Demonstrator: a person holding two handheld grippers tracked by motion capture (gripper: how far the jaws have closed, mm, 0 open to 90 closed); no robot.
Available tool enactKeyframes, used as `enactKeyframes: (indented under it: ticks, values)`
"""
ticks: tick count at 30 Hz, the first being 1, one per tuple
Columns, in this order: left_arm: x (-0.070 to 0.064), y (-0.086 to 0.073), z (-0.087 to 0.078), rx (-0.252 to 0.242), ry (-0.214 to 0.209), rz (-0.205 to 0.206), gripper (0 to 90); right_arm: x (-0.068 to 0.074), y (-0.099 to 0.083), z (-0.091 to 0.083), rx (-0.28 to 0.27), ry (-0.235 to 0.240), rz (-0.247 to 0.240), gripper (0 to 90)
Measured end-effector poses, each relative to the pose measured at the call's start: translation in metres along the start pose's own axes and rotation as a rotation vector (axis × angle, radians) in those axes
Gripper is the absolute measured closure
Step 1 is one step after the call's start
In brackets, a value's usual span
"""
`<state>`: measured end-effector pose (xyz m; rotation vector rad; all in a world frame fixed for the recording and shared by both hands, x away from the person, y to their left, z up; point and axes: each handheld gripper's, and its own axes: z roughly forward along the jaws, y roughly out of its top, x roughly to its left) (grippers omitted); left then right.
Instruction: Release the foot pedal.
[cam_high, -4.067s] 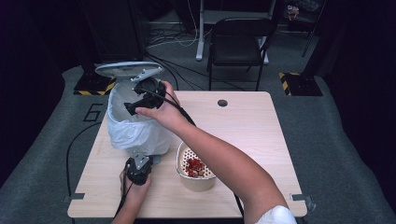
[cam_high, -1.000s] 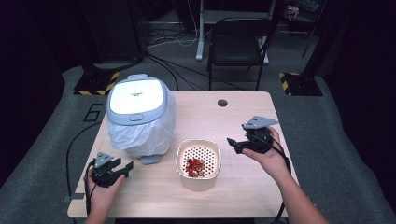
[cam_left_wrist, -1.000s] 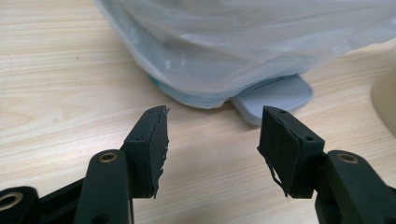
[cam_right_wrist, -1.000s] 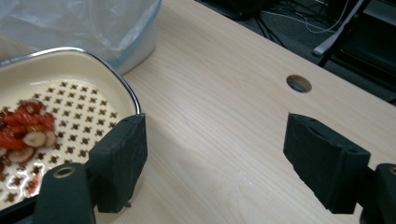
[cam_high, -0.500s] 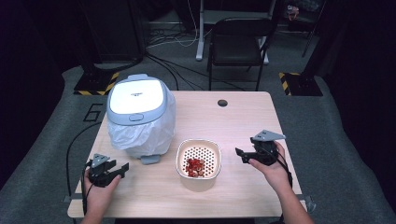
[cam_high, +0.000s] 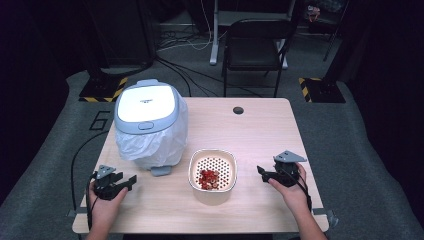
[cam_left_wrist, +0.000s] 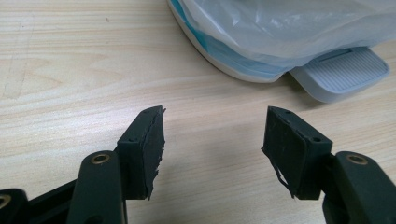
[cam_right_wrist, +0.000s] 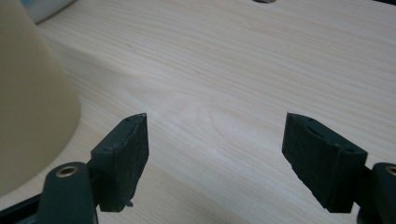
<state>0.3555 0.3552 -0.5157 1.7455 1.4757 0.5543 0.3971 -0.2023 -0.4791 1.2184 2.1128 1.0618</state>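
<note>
Left gripper (cam_high: 131, 179) at eight o'clock, right gripper (cam_high: 261, 171) at four o'clock, both jaws released and empty; colander (cam_high: 212, 170) of red bits sits mid-bench (cam_high: 260, 125), lidded bin (cam_high: 147, 122) at ten.

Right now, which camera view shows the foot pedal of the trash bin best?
The left gripper view: the pedal lies close, its ribbed top clear, under the bag-covered bin. The high view shows it small at the bin's base. The right gripper view catches just a bin corner.

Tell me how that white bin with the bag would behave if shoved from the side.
The bin would probably slide rather than tip: it looks squat and broad. Its loose plastic bag would likely crumple and slip under fingers. The pedal lies low on the table and might catch.
</note>
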Motion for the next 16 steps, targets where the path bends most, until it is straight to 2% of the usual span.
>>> enactKeyframes:
  ticks: [3, 4, 5, 8, 11, 14, 16]
  values:
    - [0.002, -0.001, 0.001, 0.001, 0.005, -0.002, 37.3, -0.006, -0.011, 0.004, 0.004, -0.014, 0.014, 22.6]
    - [0.004, -0.001, 0.001, 0.021, 0.003, 0.013, 37.0, -0.007, -0.013, 0.004, 0.006, -0.018, 0.018, 22.6]
    - [0.002, -0.001, 0.002, 0.002, 0.009, -0.008, 37.0, -0.007, -0.013, 0.004, 0.006, -0.018, 0.018, 22.6]
    - [0.003, -0.002, 0.004, 0.003, 0.009, -0.006, 35.9, -0.011, -0.019, 0.008, 0.029, -0.041, 0.013, 22.6]
    - [0.002, -0.002, 0.005, 0.009, 0.013, 0.005, 35.9, -0.013, -0.022, 0.010, 0.046, -0.035, 0.034, 22.6]
    - [0.002, -0.002, 0.008, 0.012, 0.026, 0.013, 36.4, -0.015, -0.026, 0.013, 0.054, -0.046, 0.031, 22.4]
    - [0.002, -0.003, 0.009, 0.022, 0.034, 0.006, 36.4, -0.016, -0.027, 0.014, 0.058, -0.053, 0.039, 21.7]
